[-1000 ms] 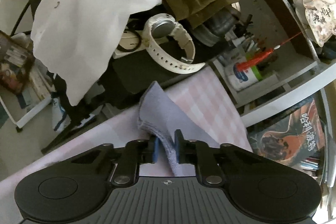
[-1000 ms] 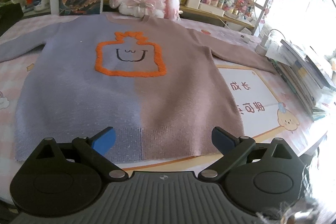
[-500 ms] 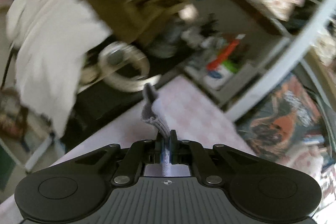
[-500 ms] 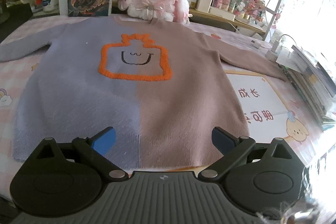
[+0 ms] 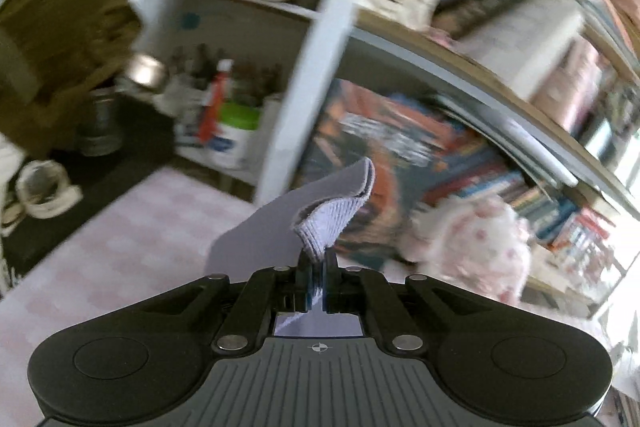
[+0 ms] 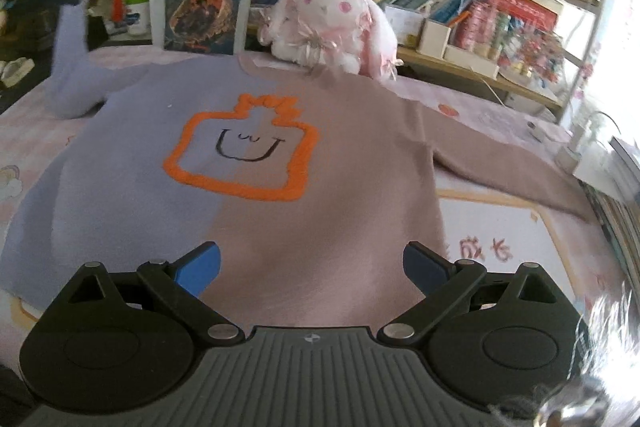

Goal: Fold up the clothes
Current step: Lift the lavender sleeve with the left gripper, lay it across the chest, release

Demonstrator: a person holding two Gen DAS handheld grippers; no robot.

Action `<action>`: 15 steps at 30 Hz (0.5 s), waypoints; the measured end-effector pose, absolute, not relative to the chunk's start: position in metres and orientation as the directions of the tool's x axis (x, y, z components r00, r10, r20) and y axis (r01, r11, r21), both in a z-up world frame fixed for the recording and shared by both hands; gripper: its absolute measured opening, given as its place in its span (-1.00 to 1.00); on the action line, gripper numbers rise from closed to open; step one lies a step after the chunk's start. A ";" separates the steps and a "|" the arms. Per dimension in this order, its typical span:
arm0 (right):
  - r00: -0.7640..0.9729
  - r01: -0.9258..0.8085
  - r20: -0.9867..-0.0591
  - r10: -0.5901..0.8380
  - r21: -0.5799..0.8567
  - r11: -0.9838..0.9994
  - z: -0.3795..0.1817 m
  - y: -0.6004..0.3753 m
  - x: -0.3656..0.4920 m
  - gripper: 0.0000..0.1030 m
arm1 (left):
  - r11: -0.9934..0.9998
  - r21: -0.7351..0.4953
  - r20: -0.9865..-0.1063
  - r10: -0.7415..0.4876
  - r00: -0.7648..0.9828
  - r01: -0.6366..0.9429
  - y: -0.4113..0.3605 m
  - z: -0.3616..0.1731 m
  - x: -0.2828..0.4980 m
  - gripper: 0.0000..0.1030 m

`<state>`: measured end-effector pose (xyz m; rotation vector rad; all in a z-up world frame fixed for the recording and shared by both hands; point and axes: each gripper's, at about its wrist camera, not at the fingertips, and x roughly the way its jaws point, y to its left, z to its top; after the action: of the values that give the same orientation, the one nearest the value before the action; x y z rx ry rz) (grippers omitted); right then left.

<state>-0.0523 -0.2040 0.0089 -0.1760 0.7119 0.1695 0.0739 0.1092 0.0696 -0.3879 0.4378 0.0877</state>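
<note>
Sweater (image 6: pixel 248 187) lies face-up across the table (image 6: pixel 520 227), hem toward the near edge; its lilac sleeve (image 6: pixel 72 39), clamped at the cuff (image 5: pixel 332 223) by the left gripper (image 5: pixel 316 267), rises off the left edge, long axis pointing across the chest. The right gripper (image 6: pixel 312 267) hovers spread wide above the hem.

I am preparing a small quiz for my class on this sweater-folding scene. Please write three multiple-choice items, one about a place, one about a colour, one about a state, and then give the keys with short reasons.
1. Where is the plush rabbit?
A. at the sweater's collar end
B. on its hem
C. on the floor

2. What colour is the outline on the sweater's chest?
A. green
B. orange
C. black

3. What state is the left gripper in?
A. open
B. shut on the lilac sleeve cuff
C. shut on nothing

Key: 1 A, it sits by the neckline; 2 B, the frame is orange; 3 B, ribbed fabric is pinched between its fingers.
</note>
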 end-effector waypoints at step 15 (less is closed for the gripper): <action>0.714 -0.348 -0.660 0.235 -0.044 0.936 0.008 -0.306 -0.044 0.91 | 0.971 -0.233 -0.451 -0.057 0.891 -0.055 -0.071 0.086 0.136 -0.95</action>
<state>-0.0436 -0.3063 0.0076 -0.1697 0.7055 0.3246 0.1356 -0.0713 0.0857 -0.2441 0.4733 -0.0011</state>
